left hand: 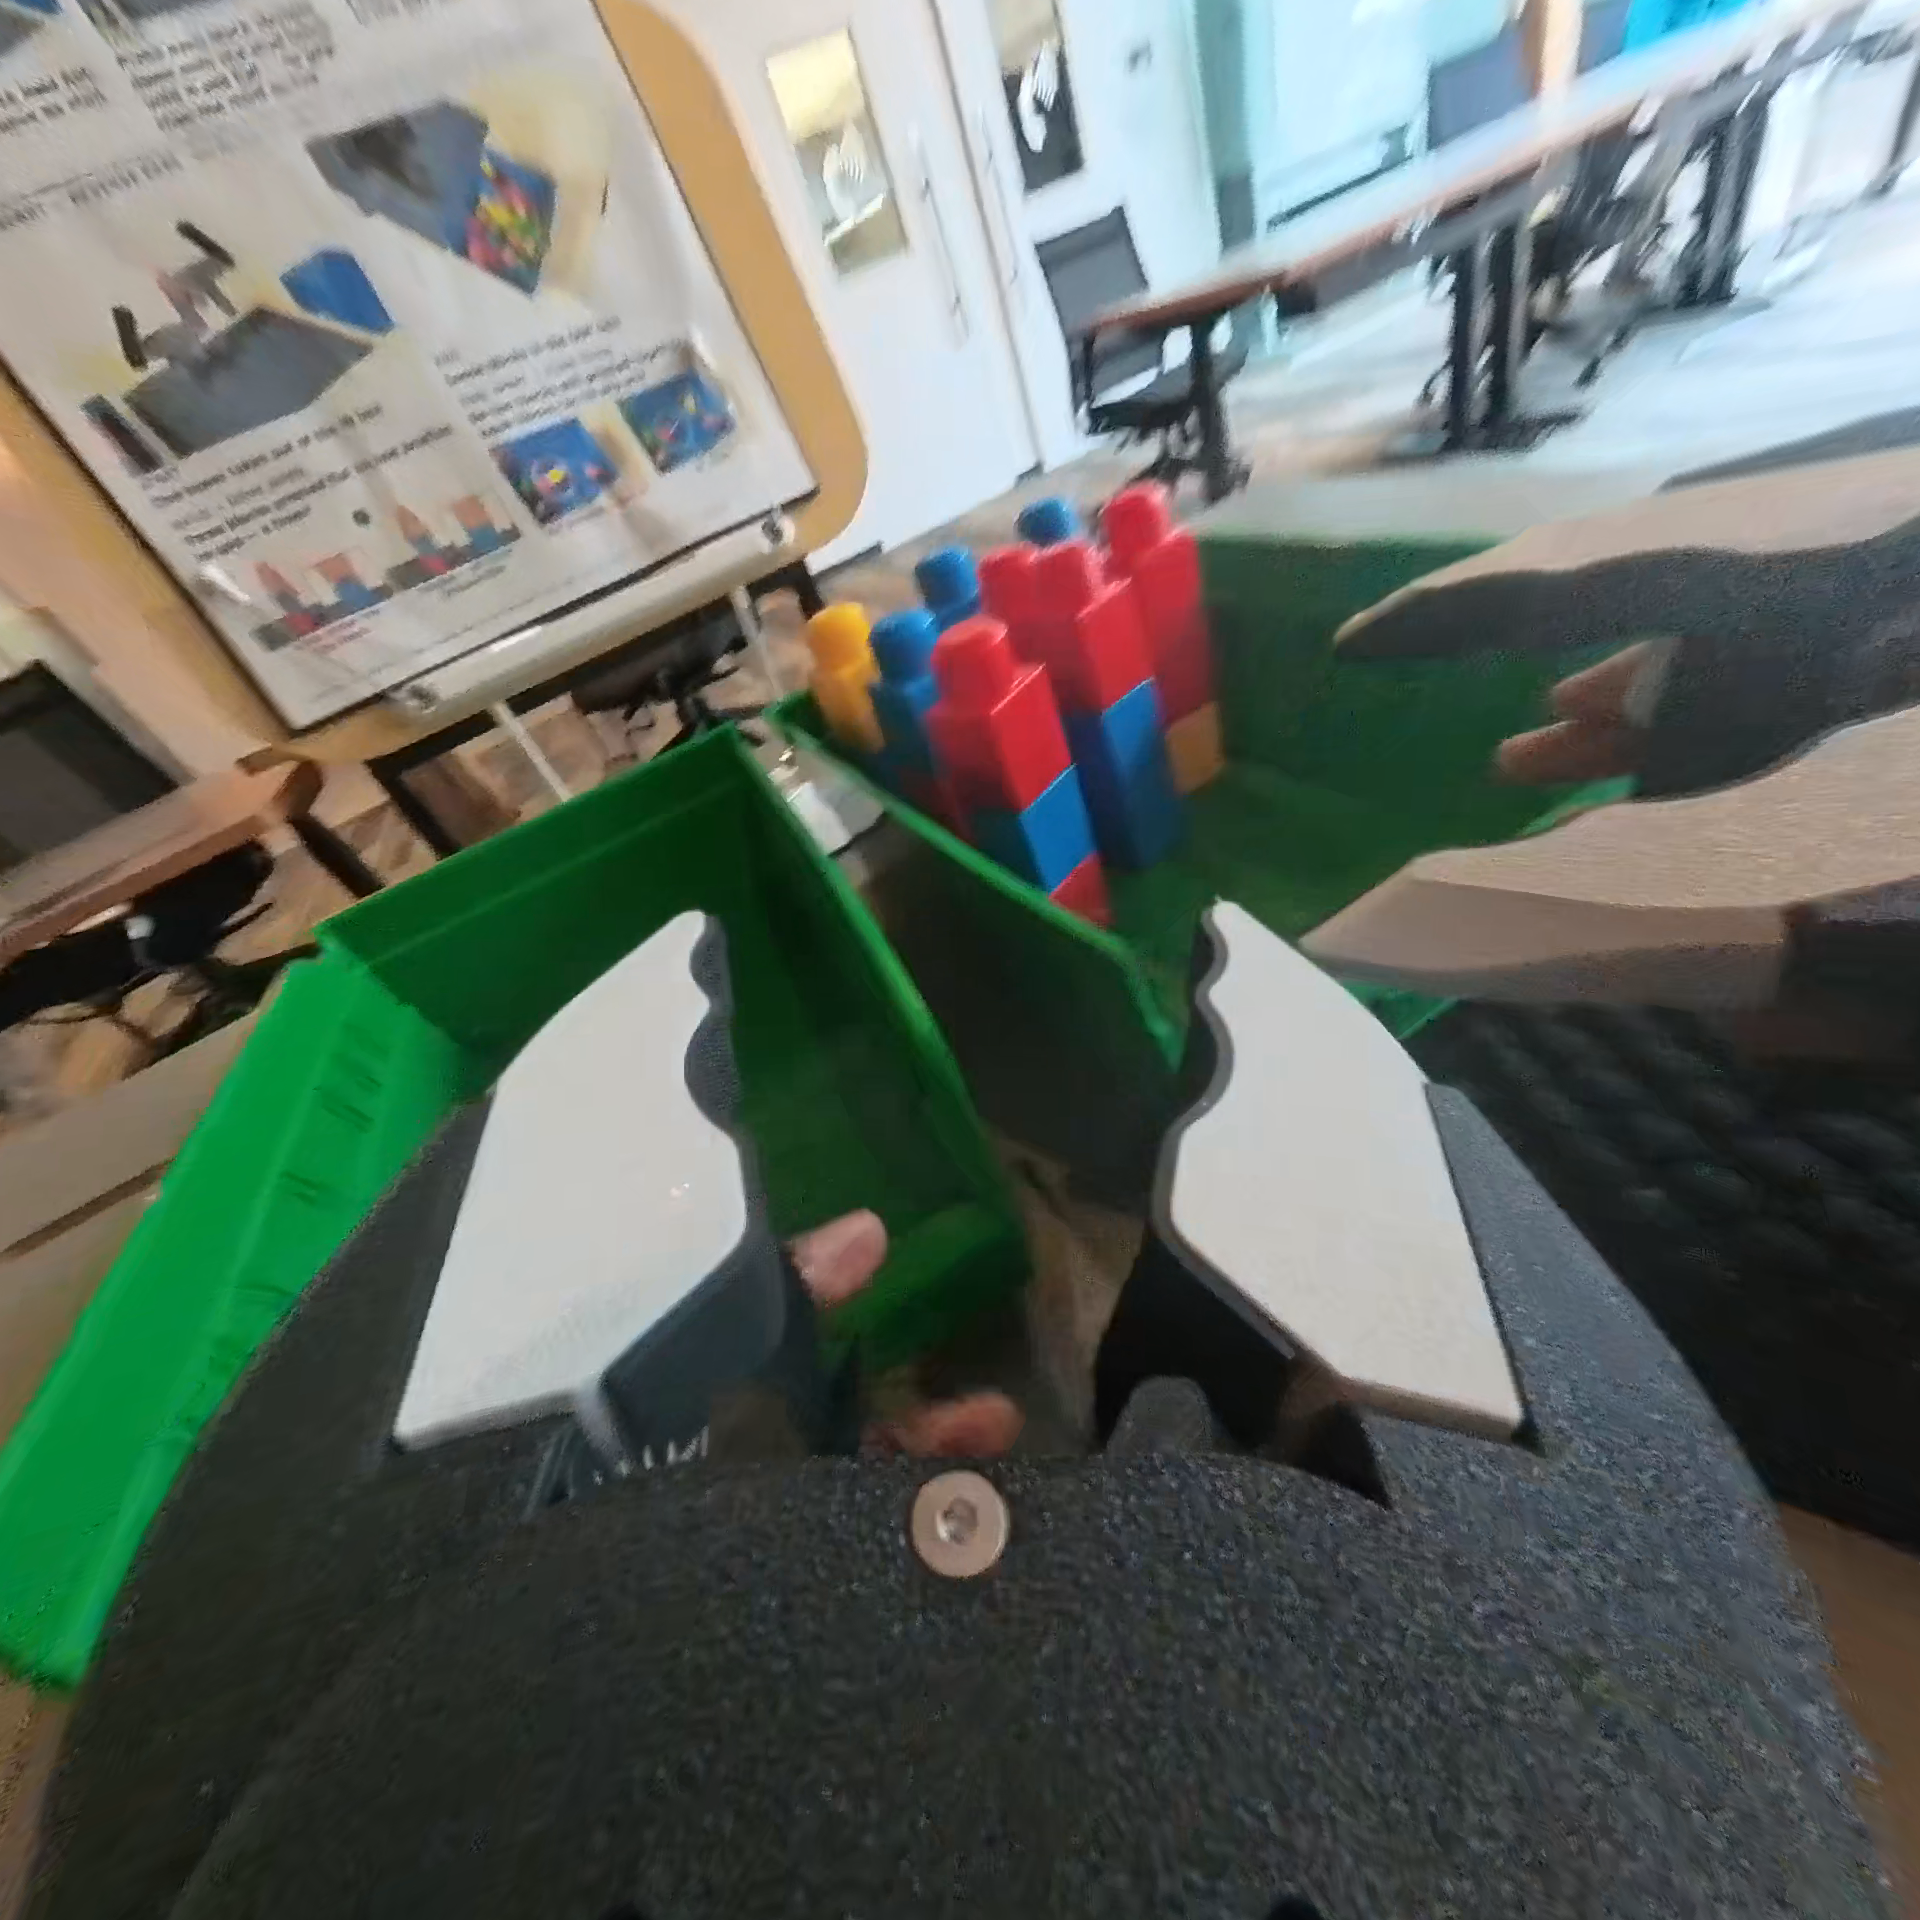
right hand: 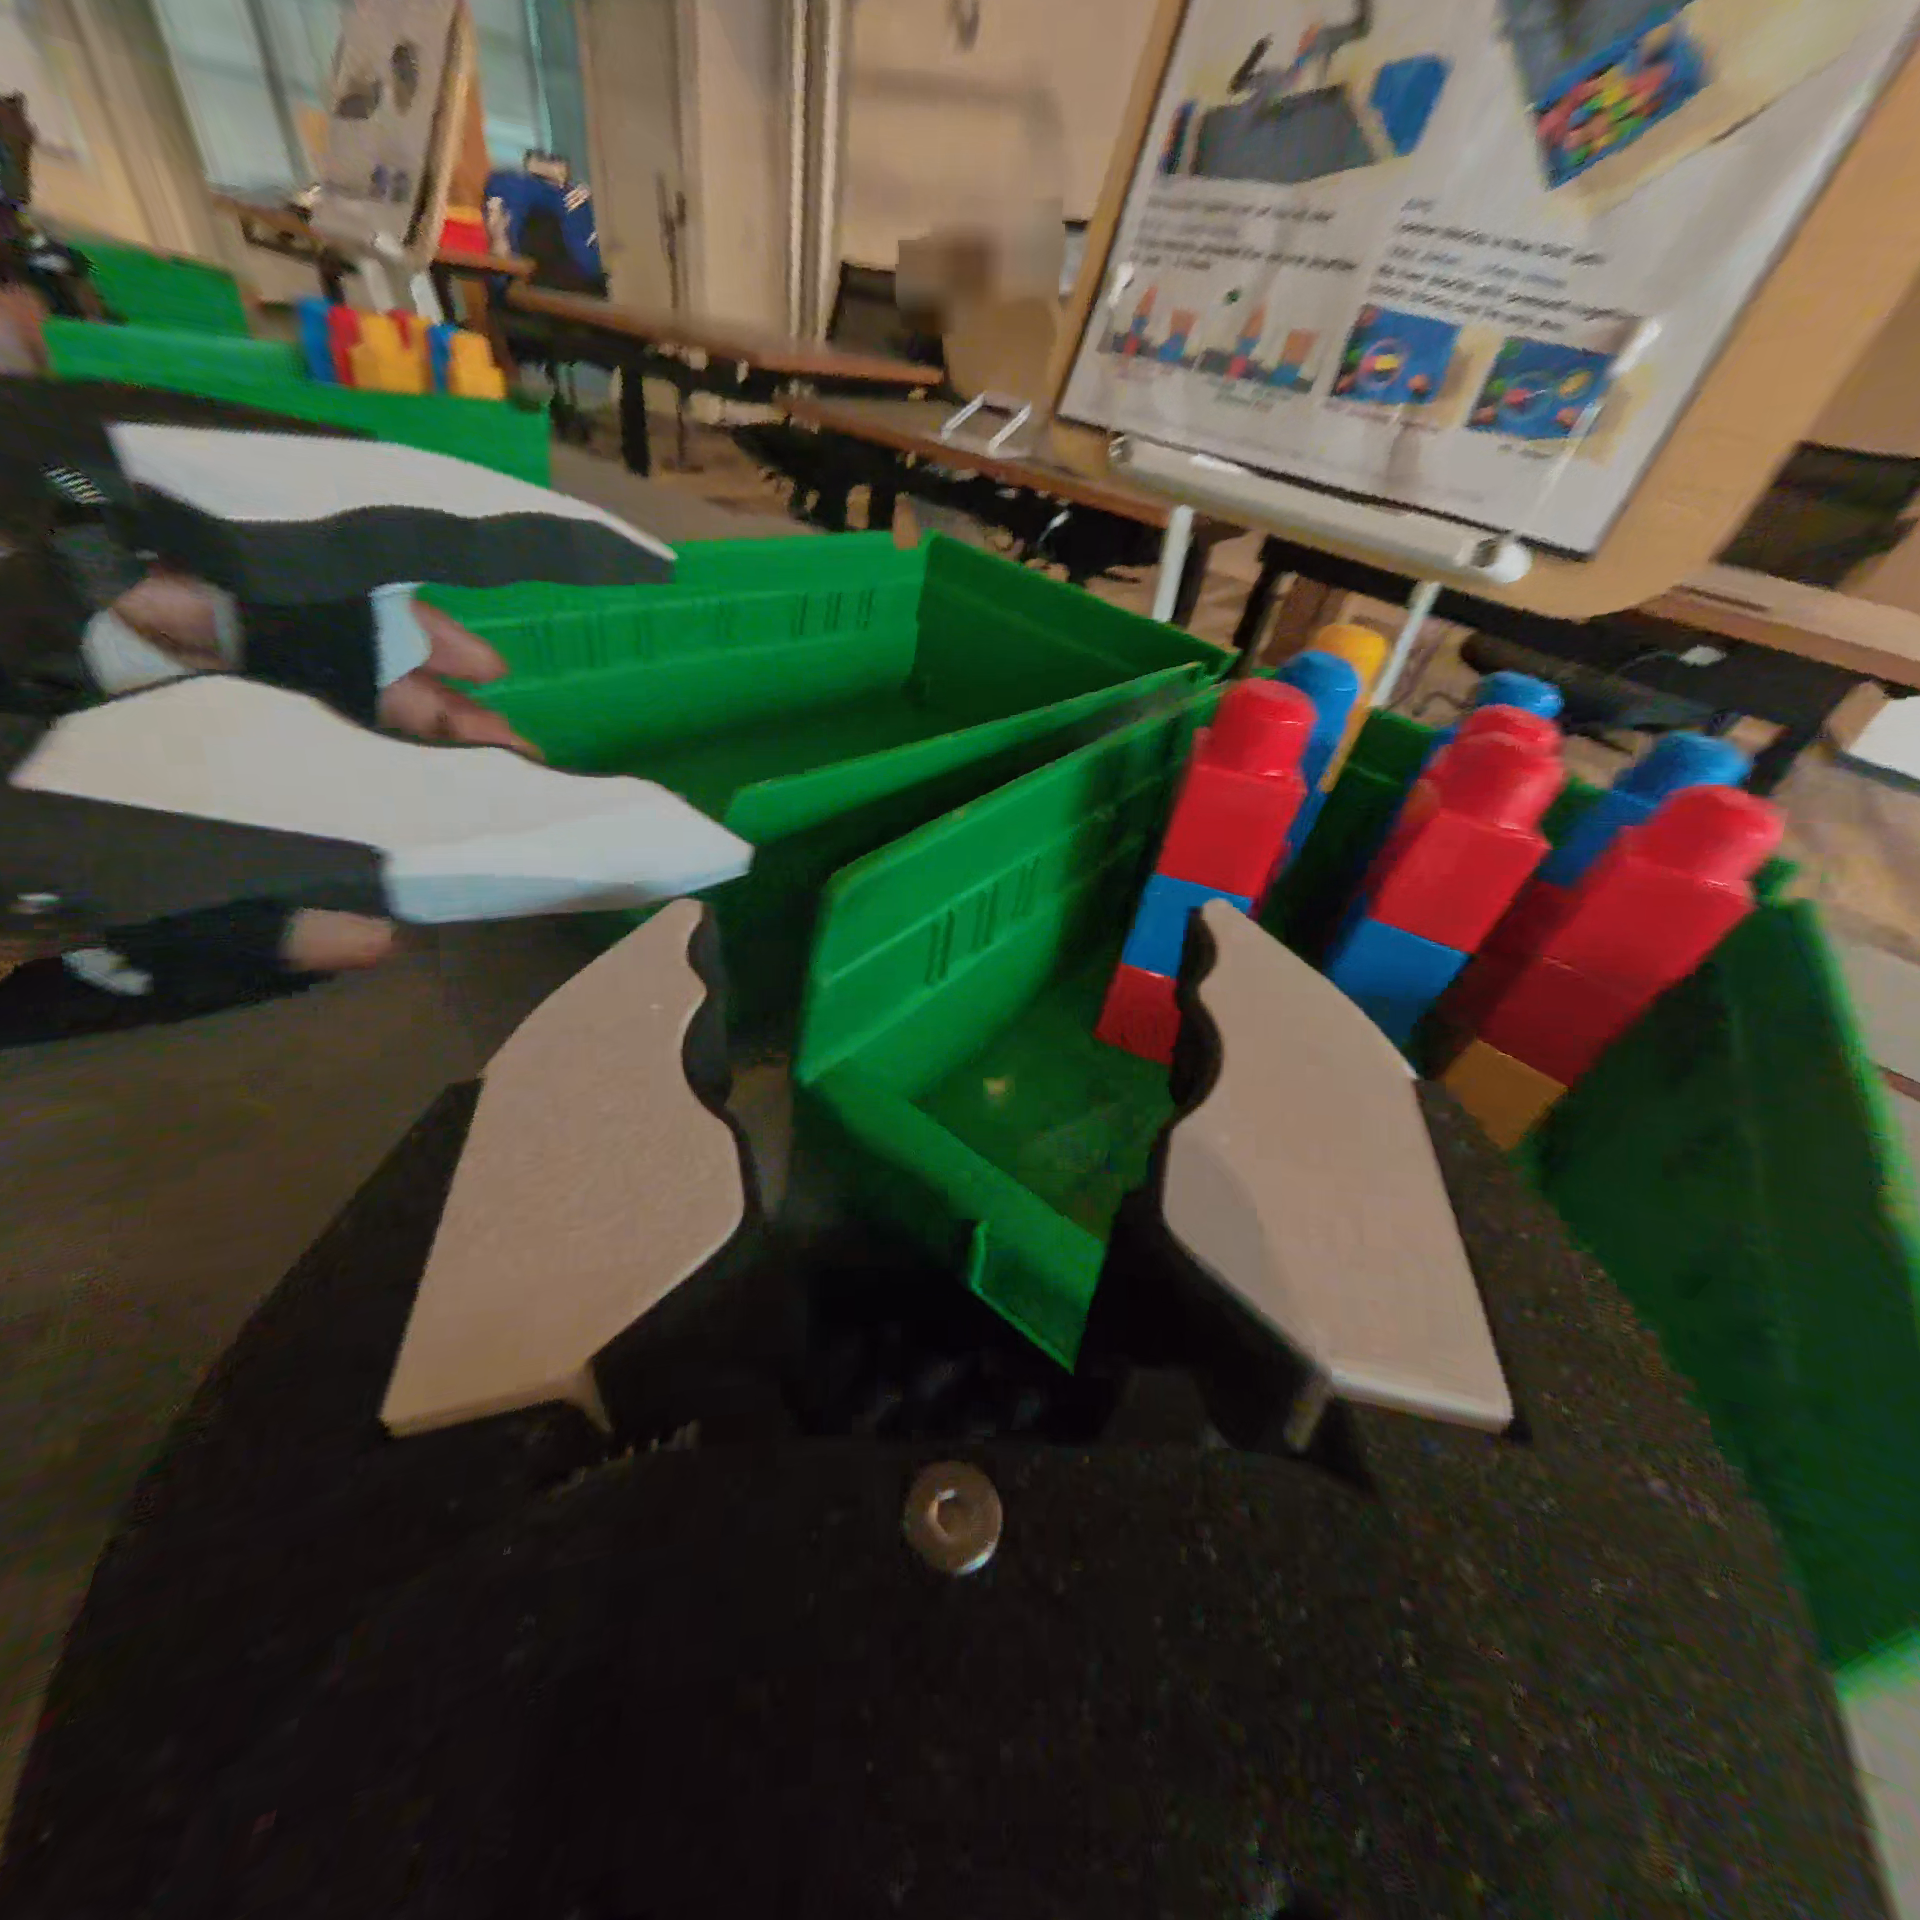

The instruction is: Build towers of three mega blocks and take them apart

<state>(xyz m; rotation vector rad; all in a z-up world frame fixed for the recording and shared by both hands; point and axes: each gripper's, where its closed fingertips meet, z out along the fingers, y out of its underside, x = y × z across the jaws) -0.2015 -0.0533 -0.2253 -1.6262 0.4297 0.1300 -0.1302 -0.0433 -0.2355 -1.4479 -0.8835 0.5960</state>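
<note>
Several three-block towers of red, blue and yellow mega blocks [left hand: 1039,727] stand in a green bin [left hand: 1351,790]; they also show in the right wrist view [right hand: 1455,862]. Beside it is a second green bin [left hand: 582,904] with no blocks in sight, also in the right wrist view [right hand: 790,707]. My left gripper [left hand: 956,925] is open and empty, straddling the wall between the two bins. My right gripper [right hand: 951,914] is open and empty at the near corner of the block bin, close to a red-blue-red tower [right hand: 1216,831]. Each gripper shows open in the other's view [left hand: 1325,784] [right hand: 707,707].
A poster board on an easel [left hand: 416,364] stands just behind the bins [right hand: 1455,260]. The bins sit on a dark foam mat [left hand: 1662,1143]. Another green bin with blocks [right hand: 395,353] stands far back on the left. Tables and chairs [left hand: 1164,343] fill the room behind.
</note>
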